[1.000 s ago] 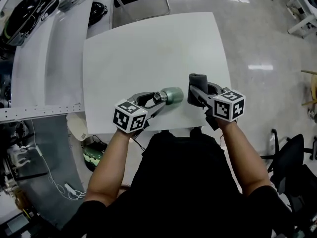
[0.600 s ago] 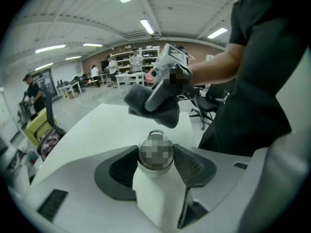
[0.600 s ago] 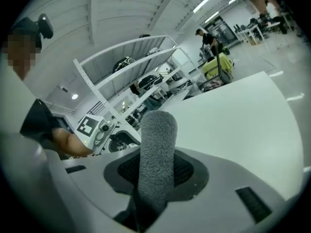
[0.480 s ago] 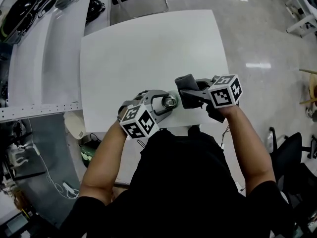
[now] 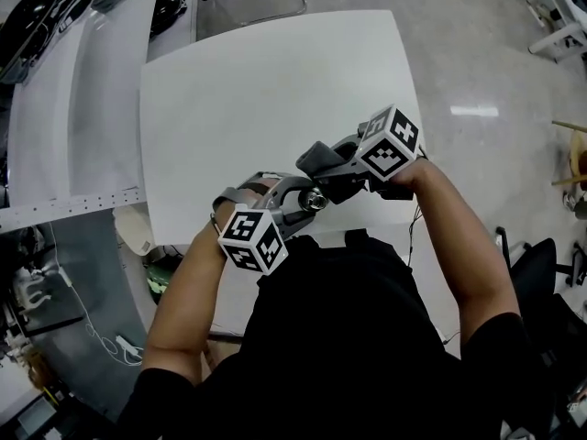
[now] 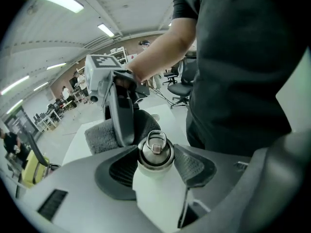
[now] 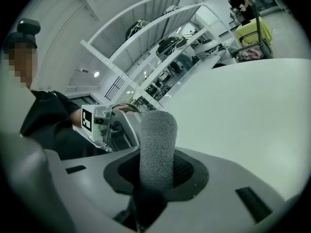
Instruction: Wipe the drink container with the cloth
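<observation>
Bottle [image 6: 154,152], steel-capped: we hold it clamped in the left gripper's [image 6: 158,165] jaws, above the counter's [image 5: 275,90] near edge. Cloth [image 7: 158,144], grey, rolled: pinched in the right gripper's [image 7: 156,174] jaws, just beside the bottle's cap.

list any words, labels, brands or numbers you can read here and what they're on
No readable text anywhere in these views.
On the left marker cube and the right marker cube: black-and-white square patterns only, no letters or digits.
On the drink container and the cloth: no label or print shows.
</observation>
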{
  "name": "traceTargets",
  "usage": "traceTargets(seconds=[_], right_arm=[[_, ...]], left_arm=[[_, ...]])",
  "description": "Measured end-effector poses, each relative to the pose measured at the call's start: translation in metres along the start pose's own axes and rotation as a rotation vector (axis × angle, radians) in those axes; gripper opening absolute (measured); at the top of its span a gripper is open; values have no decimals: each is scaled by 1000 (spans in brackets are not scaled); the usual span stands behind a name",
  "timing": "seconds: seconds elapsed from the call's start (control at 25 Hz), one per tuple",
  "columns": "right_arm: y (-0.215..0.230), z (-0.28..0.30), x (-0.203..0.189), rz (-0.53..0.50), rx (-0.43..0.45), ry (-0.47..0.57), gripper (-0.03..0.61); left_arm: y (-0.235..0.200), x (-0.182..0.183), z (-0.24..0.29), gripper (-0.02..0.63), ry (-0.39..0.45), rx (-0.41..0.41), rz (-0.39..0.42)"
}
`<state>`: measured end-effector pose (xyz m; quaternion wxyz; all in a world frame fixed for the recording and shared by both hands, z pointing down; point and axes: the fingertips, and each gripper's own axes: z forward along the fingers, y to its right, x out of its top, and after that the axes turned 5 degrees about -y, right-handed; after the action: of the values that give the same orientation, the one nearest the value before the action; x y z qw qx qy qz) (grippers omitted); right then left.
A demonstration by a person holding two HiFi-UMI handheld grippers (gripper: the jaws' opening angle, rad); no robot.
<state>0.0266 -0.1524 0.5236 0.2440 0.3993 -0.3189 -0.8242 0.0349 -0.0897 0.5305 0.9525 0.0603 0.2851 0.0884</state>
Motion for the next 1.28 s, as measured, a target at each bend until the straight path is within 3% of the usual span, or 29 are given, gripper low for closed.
traceTargets(seconds=[0.2, 0.56, 0.88, 1.04, 1.28], right_arm=[[11, 11, -9, -28, -1, -101, 110], [41, 20, -12, 12, -26, -112, 110], [70, 27, -36, 15, -70, -226, 110], [83, 30, -44, 54, -81, -233, 110], [96, 34, -47, 62, -153, -240, 110]], left_arm=[[3, 3, 3, 244, 6, 2, 13], [4, -4, 0, 244, 20, 16, -2], [5, -2, 0, 244, 31, 14, 8], [4, -4, 0, 244, 37, 21, -11], [0, -7, -2, 244, 42, 28, -34]])
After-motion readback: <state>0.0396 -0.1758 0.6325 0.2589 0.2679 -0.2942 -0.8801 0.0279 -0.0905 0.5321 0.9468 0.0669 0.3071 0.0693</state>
